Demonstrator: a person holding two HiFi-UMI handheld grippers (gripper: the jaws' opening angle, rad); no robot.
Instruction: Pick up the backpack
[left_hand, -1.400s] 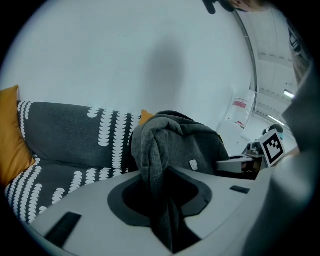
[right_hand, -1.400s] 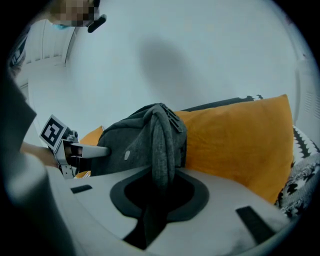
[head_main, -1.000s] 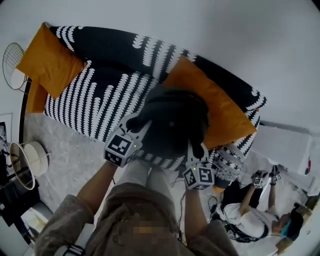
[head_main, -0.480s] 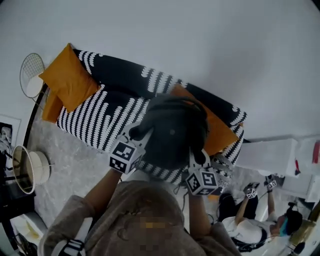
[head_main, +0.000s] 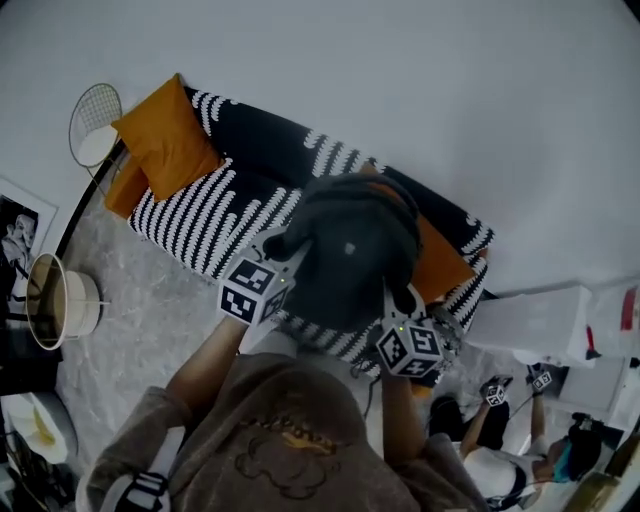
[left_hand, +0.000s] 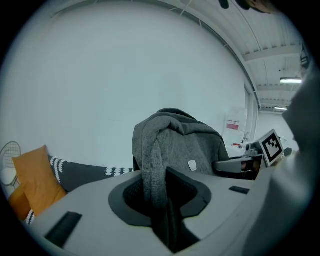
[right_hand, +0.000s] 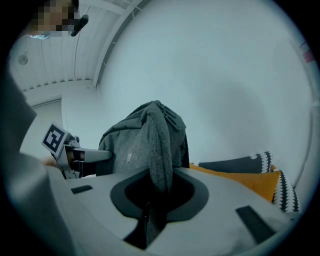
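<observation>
1. Hanging above the sofa (head_main: 205, 215), the grey backpack (head_main: 350, 250) is held up clear of the seat between both tools.
2. The left tool (left_hand: 160, 210) is clenched on a strap (left_hand: 150, 165), which runs up from its jaws to the backpack.
3. The right tool (right_hand: 150, 207) is clenched on the other strap (right_hand: 161, 150) in the same way.
4. An orange cushion (head_main: 165, 145) lies at the sofa's left end, and a second cushion (head_main: 442, 262) lies below the backpack.
5. Another person (head_main: 500, 455) is low on the floor, to the right of the sofa.
</observation>
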